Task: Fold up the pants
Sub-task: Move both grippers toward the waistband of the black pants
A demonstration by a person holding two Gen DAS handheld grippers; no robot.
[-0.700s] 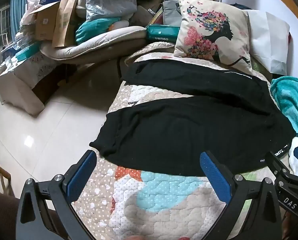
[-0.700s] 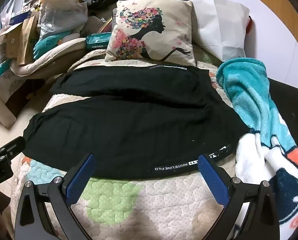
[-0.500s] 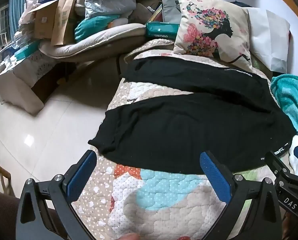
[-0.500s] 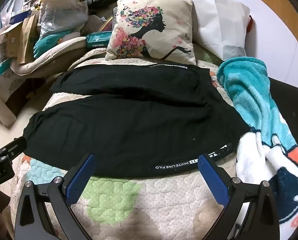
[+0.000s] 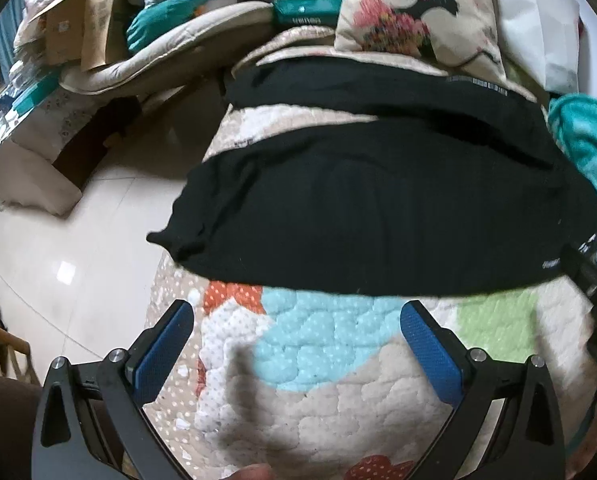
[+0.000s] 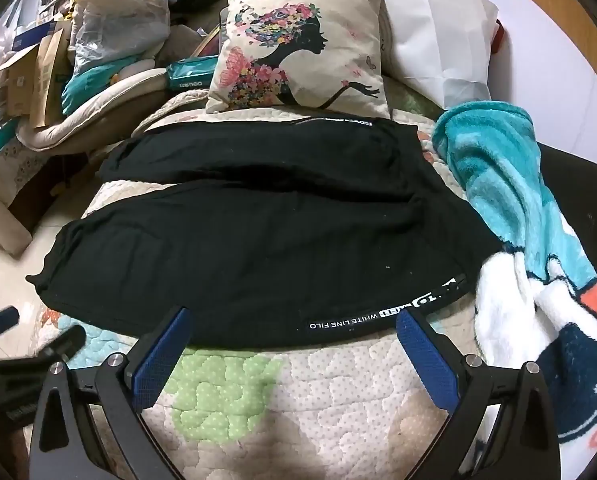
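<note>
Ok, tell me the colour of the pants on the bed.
Black, with white lettering on the waistband; the pants show best in the right wrist view.

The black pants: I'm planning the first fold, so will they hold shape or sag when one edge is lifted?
The black pants probably sag: they lie limp, following the quilt with soft wrinkles. The hem bunched at the bed's edge suggests thin, floppy fabric. The banded waistband looks thicker, so likely a firmer place to grip.

One pair of black pants (image 6: 258, 240), one cushion (image 6: 298, 48), perhaps one blanket (image 6: 510, 184).
</note>
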